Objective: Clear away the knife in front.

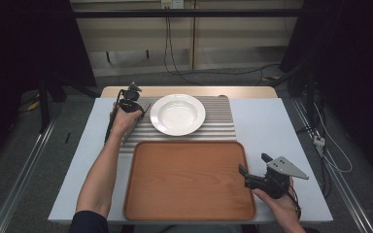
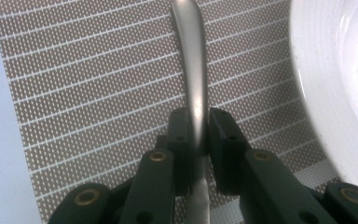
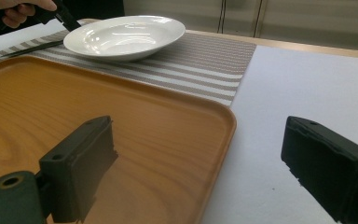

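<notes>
Your left gripper [image 2: 199,140] is clamped on the utensil handle [image 2: 193,70], its length running straight ahead along the placemat's [image 2: 98,93] left edge, plate [image 2: 335,70] alongside; right gripper [image 3: 196,172] gapes empty.

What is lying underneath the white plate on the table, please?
The white plate sits on a striped placemat, which lies on the table. The mat's middle is hidden beneath the plate.
</notes>
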